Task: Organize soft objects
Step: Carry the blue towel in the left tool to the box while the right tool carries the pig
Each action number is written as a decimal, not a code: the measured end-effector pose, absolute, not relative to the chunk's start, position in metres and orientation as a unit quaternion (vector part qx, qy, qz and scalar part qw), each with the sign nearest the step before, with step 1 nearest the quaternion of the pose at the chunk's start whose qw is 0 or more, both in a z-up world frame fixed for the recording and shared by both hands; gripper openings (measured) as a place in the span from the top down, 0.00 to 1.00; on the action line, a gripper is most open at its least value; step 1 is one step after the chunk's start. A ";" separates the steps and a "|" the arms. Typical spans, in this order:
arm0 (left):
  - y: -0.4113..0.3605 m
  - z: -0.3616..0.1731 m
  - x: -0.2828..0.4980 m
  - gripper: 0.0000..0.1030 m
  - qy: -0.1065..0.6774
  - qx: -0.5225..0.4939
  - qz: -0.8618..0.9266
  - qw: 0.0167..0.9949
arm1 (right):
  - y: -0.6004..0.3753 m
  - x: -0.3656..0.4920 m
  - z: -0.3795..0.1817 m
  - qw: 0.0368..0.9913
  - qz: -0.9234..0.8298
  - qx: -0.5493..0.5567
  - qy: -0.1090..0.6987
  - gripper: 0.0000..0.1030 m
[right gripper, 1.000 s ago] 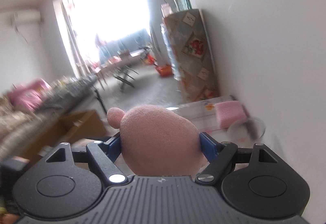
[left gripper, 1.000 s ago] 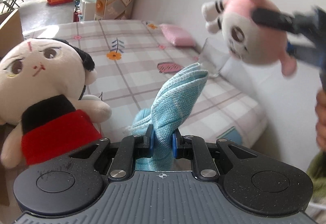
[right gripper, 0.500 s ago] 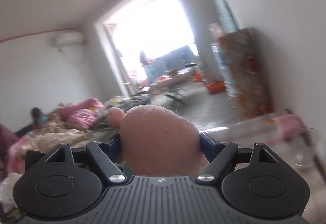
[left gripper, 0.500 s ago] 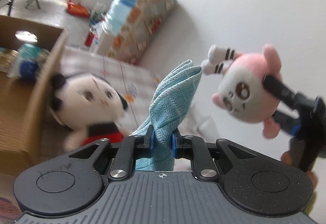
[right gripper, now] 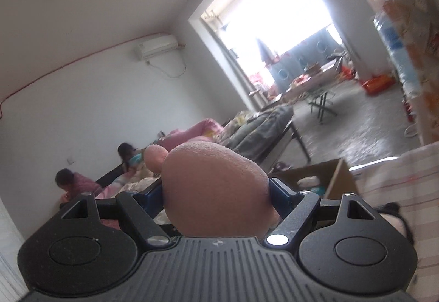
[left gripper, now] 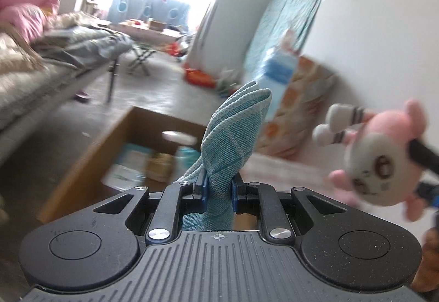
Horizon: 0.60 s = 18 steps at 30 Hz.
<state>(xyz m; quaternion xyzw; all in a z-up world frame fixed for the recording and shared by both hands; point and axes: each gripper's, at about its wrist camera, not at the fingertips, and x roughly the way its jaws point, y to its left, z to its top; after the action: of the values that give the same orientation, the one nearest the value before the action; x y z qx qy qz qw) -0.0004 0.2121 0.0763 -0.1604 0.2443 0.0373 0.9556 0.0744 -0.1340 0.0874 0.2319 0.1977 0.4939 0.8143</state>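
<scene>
My left gripper (left gripper: 218,188) is shut on a folded light-blue cloth (left gripper: 233,137) that stands up between its blue pads. To its right the pink and white plush toy (left gripper: 376,159) hangs in the air, pinched by my right gripper's dark fingers (left gripper: 422,151). In the right wrist view my right gripper (right gripper: 215,189) is shut on that pink plush toy (right gripper: 214,186), whose round pink back fills the gap between the pads. An open cardboard box (left gripper: 109,148) lies below and ahead of the cloth, with blurred items inside; the cardboard box (right gripper: 337,178) also shows beside the checked bed cover (right gripper: 397,181).
A bed with grey and pink bedding (left gripper: 41,60) runs along the left. Two people (right gripper: 74,181) sit by the far wall. A patterned board and a water bottle (left gripper: 279,82) lean against the right wall. A folding table (right gripper: 321,99) stands on the grey floor towards the bright window.
Both grippers have swung left and risen, away from the checked bed towards the cardboard box and the room. The big white doll in red has left the left wrist view. Both grips are unchanged.
</scene>
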 end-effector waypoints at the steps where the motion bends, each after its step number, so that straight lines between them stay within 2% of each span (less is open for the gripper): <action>1: 0.219 0.071 0.009 0.86 0.263 -0.145 0.052 0.952 | -0.125 0.079 0.084 0.810 0.498 0.230 0.205 0.20; 7: 0.253 0.039 0.058 0.86 0.366 -0.078 0.100 0.922 | -0.083 0.097 0.059 0.784 0.518 0.224 0.258 0.20; 12: 0.253 0.011 0.085 0.86 0.433 0.048 0.124 0.891 | -0.073 0.100 0.048 0.773 0.530 0.220 0.272 0.20; 15: 0.259 0.006 0.091 0.86 0.453 0.077 0.130 0.879 | -0.076 0.105 0.045 0.771 0.529 0.223 0.275 0.20; 18: 0.261 0.012 0.091 0.86 0.439 0.119 0.151 0.878 | -0.081 0.109 0.041 0.770 0.526 0.230 0.277 0.20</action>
<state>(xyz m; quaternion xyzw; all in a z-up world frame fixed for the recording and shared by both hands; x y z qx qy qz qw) 0.0905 0.2612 0.0124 0.1192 0.4390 0.1506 0.8777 0.1091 -0.0807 0.0415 0.2299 0.2772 0.5263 0.7702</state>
